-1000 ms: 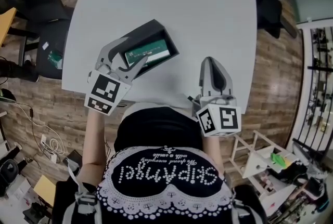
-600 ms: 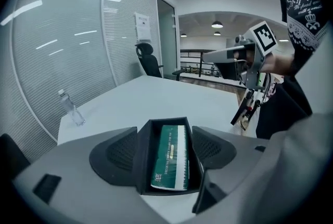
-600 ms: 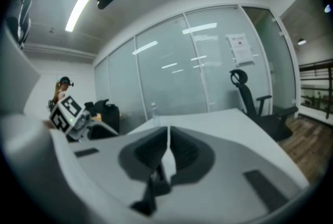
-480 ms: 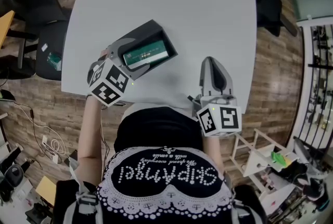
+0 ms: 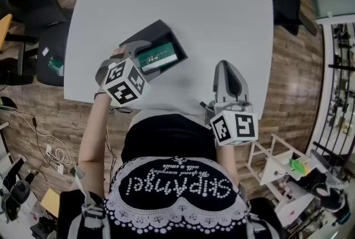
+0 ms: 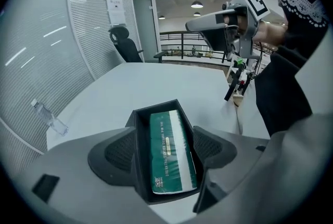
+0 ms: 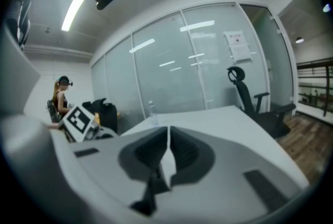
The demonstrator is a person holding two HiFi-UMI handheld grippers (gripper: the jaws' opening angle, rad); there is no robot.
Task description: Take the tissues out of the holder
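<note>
Head view: a white table (image 5: 211, 5) with a black holder (image 5: 158, 27) sitting askew near its front left corner, open top up. The tissues (image 5: 161, 55), a green pack with a pale stripe, lie flat inside it and fill most of the box.

The left gripper (image 5: 147, 57) tilts down over the holder's near end. In the left gripper view its jaws stand wide, one on each side of the holder. They have just been opening, and the holder with the pack in it sits between them. The pads are beside the outer walls, and I cannot tell whether either one touches. Nothing is gripped, and the pack rests in the holder.

The right gripper (image 5: 225, 66) hangs over the table's front edge, well apart from the holder and off to its right. In the right gripper view its jaws are closed together, tip against tip, with nothing caught between them, and they point nearly level across the table toward a glass wall.

A clear bottle (image 7: 151, 109) stands at the table's far edge. A black office chair (image 6: 125, 43) stands past the table by the glass wall.
</note>
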